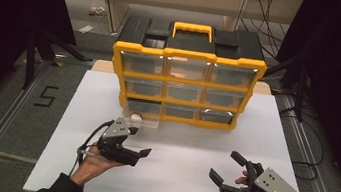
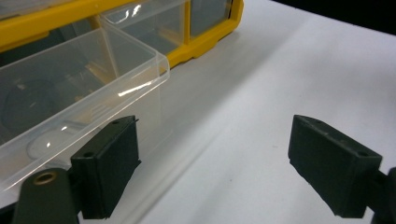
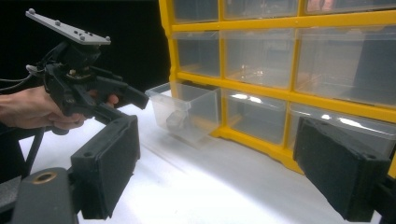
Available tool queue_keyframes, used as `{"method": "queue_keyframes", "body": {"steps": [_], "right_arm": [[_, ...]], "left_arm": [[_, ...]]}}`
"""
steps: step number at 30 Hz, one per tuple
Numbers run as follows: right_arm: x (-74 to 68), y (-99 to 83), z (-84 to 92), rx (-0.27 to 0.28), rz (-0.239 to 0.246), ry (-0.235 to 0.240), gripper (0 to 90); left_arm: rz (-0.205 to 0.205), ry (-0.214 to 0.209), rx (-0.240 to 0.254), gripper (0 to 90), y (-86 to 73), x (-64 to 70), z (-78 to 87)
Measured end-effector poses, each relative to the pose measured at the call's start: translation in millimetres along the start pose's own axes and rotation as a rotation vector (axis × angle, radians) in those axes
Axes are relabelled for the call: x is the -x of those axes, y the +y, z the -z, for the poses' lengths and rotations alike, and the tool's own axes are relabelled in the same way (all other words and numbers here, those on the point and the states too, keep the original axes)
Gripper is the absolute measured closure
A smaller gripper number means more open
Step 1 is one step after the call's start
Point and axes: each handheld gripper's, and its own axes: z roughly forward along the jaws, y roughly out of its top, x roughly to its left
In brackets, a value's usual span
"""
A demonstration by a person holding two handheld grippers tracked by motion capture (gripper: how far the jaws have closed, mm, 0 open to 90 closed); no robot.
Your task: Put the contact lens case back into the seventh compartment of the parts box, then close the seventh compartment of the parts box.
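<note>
A yellow and black organizer [image 1: 185, 85] with clear drawers stands at the back of the white board [image 1: 183, 173]. Its bottom-left drawer [image 1: 143, 116] is pulled out, and a small pale object [image 1: 135, 117] lies inside. My left gripper [image 1: 139, 141] is open just in front of that drawer, holding nothing. In the left gripper view the drawer [image 2: 79, 88] sits beside the left jaw of the open gripper [image 2: 215, 163]. My right gripper [image 1: 225, 165] is open and empty at the front right. The right gripper view shows its wide jaws [image 3: 217, 168], the pulled-out drawer [image 3: 187, 109] and the object [image 3: 175, 120].
A black "5" [image 1: 46, 95] is taped on the floor at the left. Metal rails [image 1: 0, 122] run along both sides of the board. Cables [image 1: 310, 146] lie on the floor at the right. Black stands [image 1: 39, 42] rise at the back left.
</note>
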Motion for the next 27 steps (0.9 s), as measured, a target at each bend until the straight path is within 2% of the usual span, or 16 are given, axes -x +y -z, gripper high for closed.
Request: {"method": "queue_keyframes", "body": {"steps": [4,7,16,20,23,27], "right_arm": [[0.9,0.0,0.0,0.002,0.005,-0.001,15.6],[0.9,0.1,0.3,0.003,0.006,-0.001,15.6],[0.8,0.1,0.1,-0.002,0.0,-0.004,15.6],[0.9,0.0,-0.4,-0.003,0.002,-0.002,15.6],[0.8,-0.1,-0.7,0.005,0.008,-0.002,15.6],[-0.3,0.1,-1.0,-0.001,0.003,-0.002,15.6]], "left_arm": [[-0.026,0.025,-0.043,16.1,-1.8,-0.8,-4.4],[-0.036,0.028,-0.071,16.1,-2.2,-1.1,-6.0],[-0.047,0.052,-0.095,20.6,-4.0,-5.2,-8.6],[-0.078,0.058,-0.104,31.5,-5.2,-6.2,-8.8],[-0.092,0.093,-0.125,43.7,-6.3,-7.1,-10.2],[-0.097,0.132,-0.124,61.4,-6.6,-10.2,-9.5]]}}
